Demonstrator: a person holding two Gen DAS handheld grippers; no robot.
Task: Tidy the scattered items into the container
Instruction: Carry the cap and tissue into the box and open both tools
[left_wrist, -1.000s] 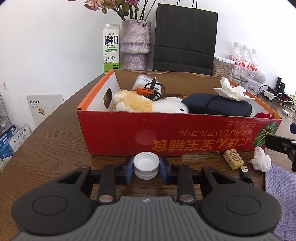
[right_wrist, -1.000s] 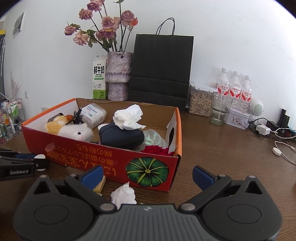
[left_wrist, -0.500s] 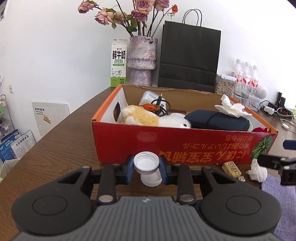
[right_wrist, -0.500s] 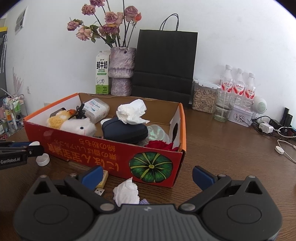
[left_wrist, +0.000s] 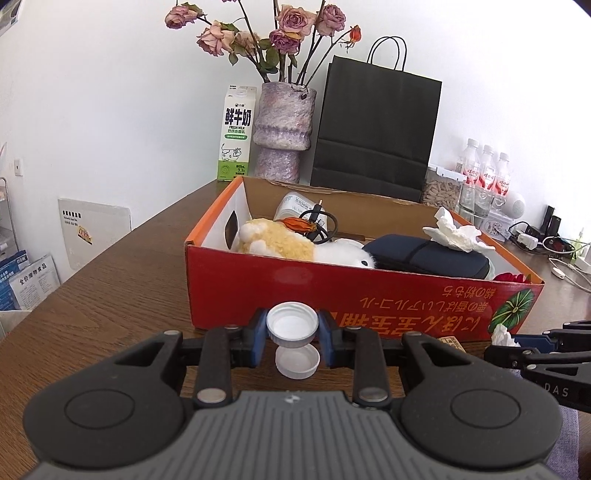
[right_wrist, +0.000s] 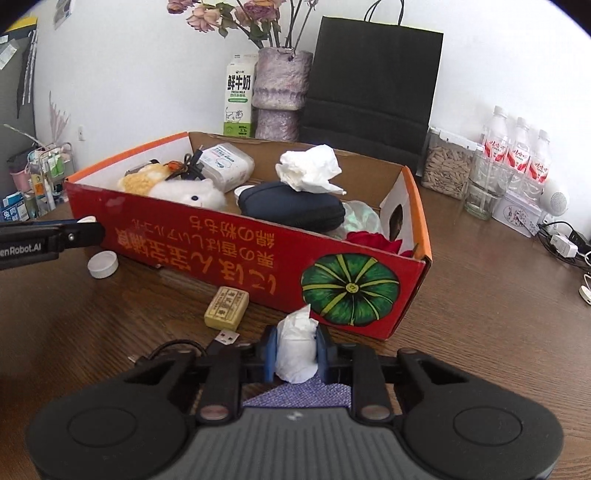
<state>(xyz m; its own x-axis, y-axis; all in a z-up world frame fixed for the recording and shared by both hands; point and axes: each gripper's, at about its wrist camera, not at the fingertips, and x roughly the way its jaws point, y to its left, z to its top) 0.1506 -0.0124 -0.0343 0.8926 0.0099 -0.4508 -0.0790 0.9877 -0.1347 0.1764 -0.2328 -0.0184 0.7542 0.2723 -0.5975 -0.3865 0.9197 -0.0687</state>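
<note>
Nearest in the left wrist view, the left gripper has its blue pads clamped on a white bottle cap, held off the wooden table with its hollow side up. A second white cap lies on the table just below it; the right wrist view shows that cap beside the box's front wall, near the left gripper's tip.

Close to the right wrist camera, the right gripper is closing its jaws, with a crumpled white tissue between the pads and pressed by them on both sides. Only this view shows what lies around it: a purple cloth under the fingers, a USB plug on a black cable to the left, and a small tan block with printed characters on the table before the box. From the left wrist view the block is only a sliver, and the right gripper shows as black fingers at the right edge with the tissue.

Beyond stands the red cardboard box, pumpkin printed on its front. Inside lie a plush toy, a dark pouch, another crumpled tissue, a white pack and something red.

Farthest back against the wall are a milk carton, a vase of dried roses, a black paper bag and water bottles.
</note>
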